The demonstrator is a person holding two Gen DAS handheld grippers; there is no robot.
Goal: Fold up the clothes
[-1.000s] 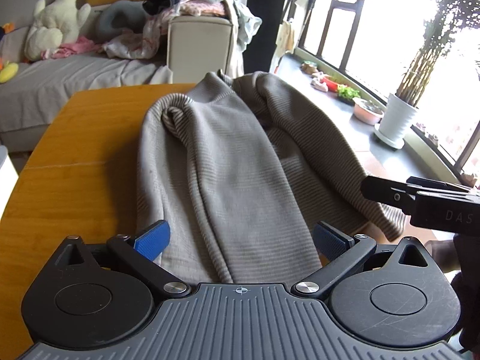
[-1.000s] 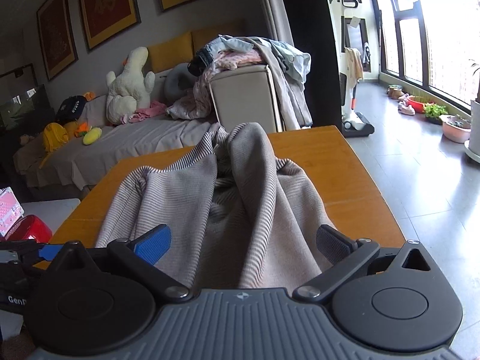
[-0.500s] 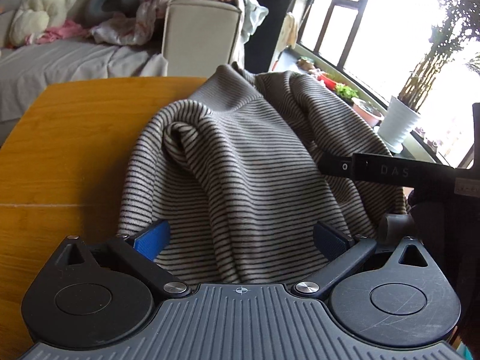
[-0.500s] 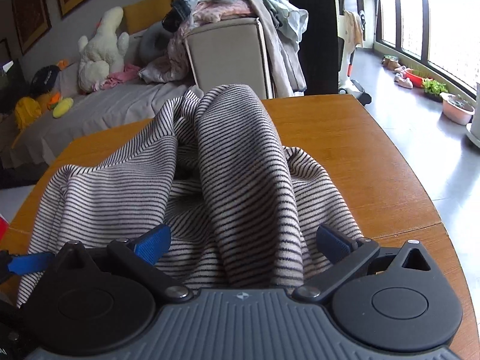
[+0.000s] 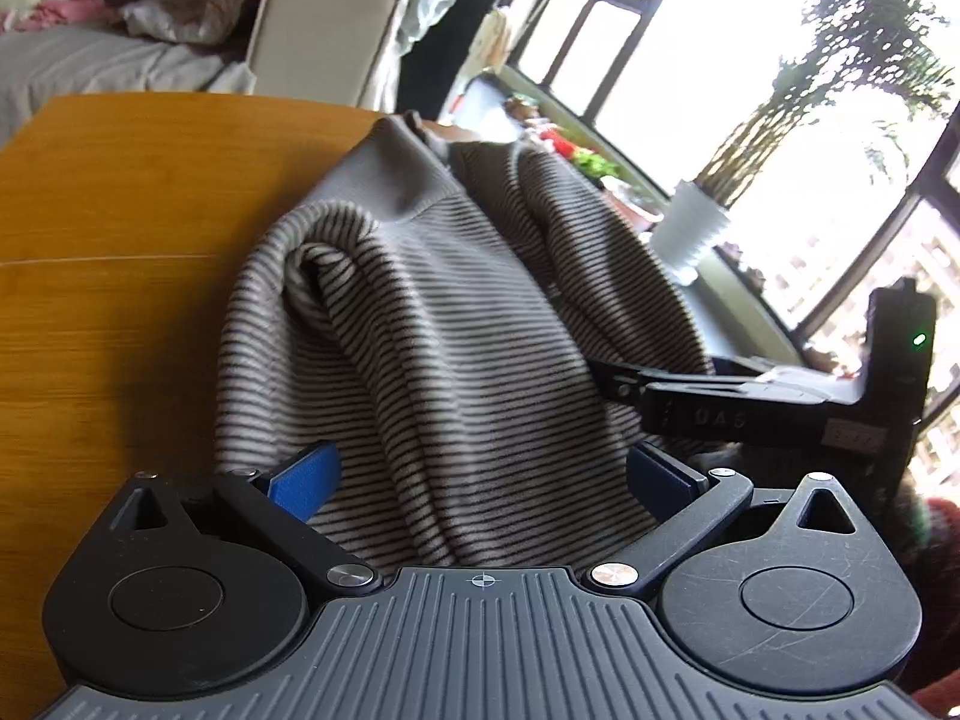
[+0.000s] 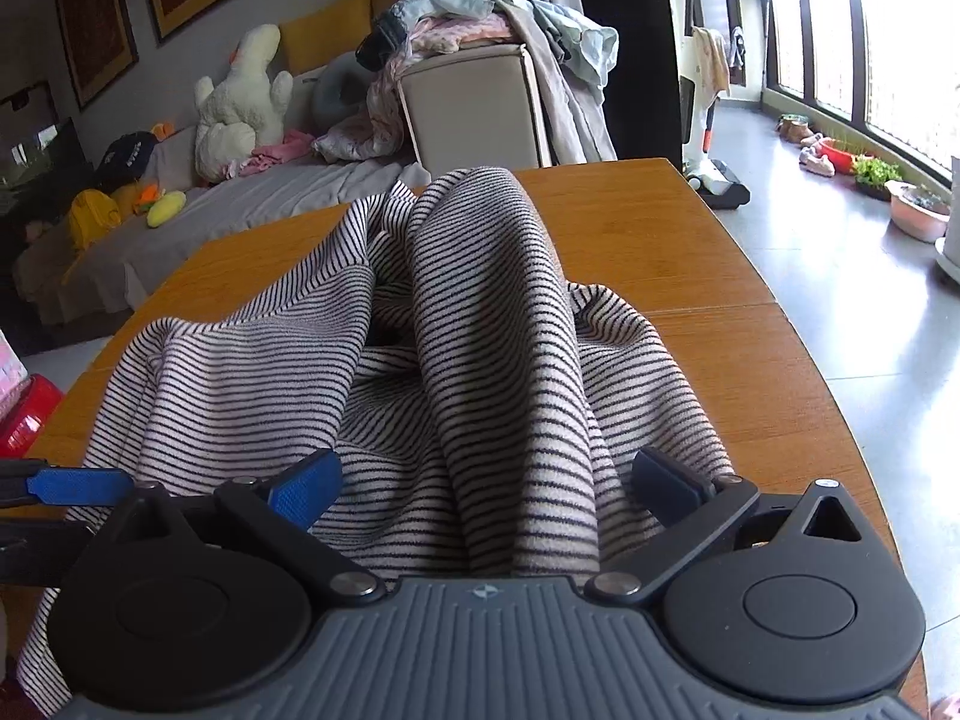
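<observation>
A beige sweater with thin dark stripes (image 5: 456,324) lies bunched on the wooden table (image 5: 108,228). It runs up between the fingers of my left gripper (image 5: 480,474), whose blue pads stand wide apart with the cloth draped between them. In the right wrist view the same sweater (image 6: 480,324) rises in a ridge into my right gripper (image 6: 486,480), also wide apart with cloth lying between. The right gripper's black body (image 5: 750,408) shows at the right of the left wrist view. The left gripper's blue fingertip (image 6: 72,486) shows at the left of the right wrist view.
The wooden table (image 6: 648,252) ends at the right above a tiled floor. A sofa with stuffed toys (image 6: 240,114) and a pile of clothes on a beige box (image 6: 480,60) stand beyond the table. A white plant pot (image 5: 690,228) stands by the window.
Both grippers have moved forward and lower over the sweater, and it now fills more of each view. The right gripper has come closer in the left wrist view.
</observation>
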